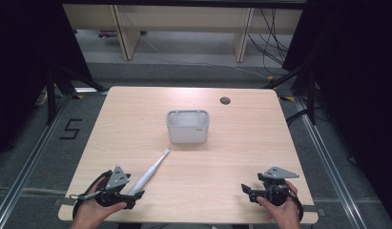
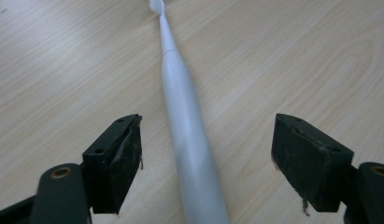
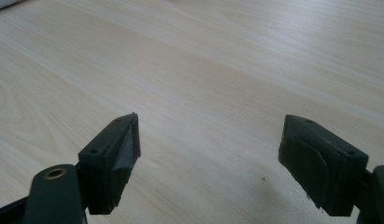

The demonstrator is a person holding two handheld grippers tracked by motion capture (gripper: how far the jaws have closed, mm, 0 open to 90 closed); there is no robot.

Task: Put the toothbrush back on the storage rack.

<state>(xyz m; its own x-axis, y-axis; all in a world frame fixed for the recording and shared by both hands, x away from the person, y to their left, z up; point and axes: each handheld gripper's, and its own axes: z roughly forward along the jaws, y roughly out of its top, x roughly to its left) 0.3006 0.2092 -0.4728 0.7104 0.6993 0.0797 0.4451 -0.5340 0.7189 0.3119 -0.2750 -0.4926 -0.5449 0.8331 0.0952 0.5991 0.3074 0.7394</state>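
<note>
Table (image 1: 222, 162) of pale wood, seen from above, with a grey bin (image 1: 188, 126) standing upright near its middle and a small dark grommet (image 1: 225, 100) beyond it toward the far edge. A white electric toothbrush (image 1: 147, 174) lies flat on the table between the bin and the near left corner, head toward the bin, handle toward the person. The left gripper (image 2: 206, 140) straddles the handle with its jaws wide open, one on either side, neither touching it. The step in hand appears to be a grasp of the handle: the thick part sits slightly toward the left jaw, so centring before closing should keep the round, smooth body from rolling or squirting forward. The right gripper (image 3: 208, 144) hovers over bare table at the near right, jaws wide open and holding nothing. Nothing lies between toothbrush and bin; the bin's near wall is the only obstacle, should the toothbrush be bound there.
</note>
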